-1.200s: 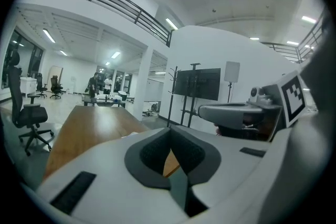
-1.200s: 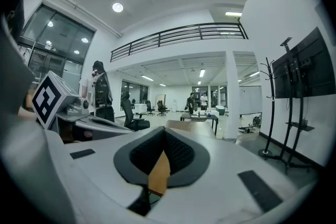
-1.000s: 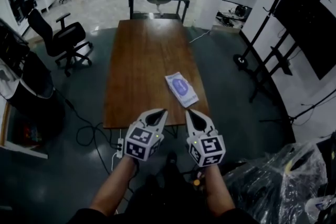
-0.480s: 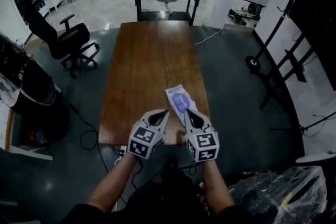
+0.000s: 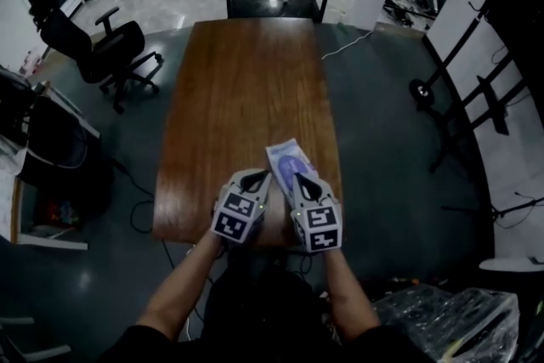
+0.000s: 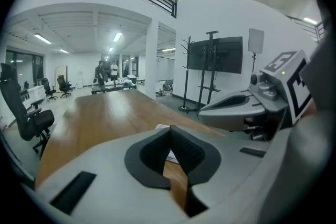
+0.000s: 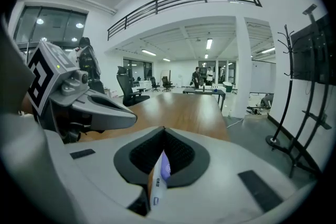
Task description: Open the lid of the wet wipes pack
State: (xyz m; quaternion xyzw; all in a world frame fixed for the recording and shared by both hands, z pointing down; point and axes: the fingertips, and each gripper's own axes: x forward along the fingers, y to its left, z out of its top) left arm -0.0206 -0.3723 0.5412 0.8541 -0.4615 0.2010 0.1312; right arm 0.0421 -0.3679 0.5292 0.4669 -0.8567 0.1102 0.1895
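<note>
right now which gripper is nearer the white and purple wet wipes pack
Right. The right gripper is at the near end of the white and purple wet wipes pack; the left gripper sits left of it over the brown wooden table.

Left gripper (image 6: 171, 126) — jaws together

The wet wipes pack (image 5: 286, 157) is white with purple, the table (image 5: 246, 89) brown woodgrain.

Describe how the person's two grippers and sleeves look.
The left gripper and right gripper match: pale grey tapered shells, black ribbed pads, and a cube with black-and-white square markers on each. Forearms are uncovered; dark clothing begins higher up.
</note>
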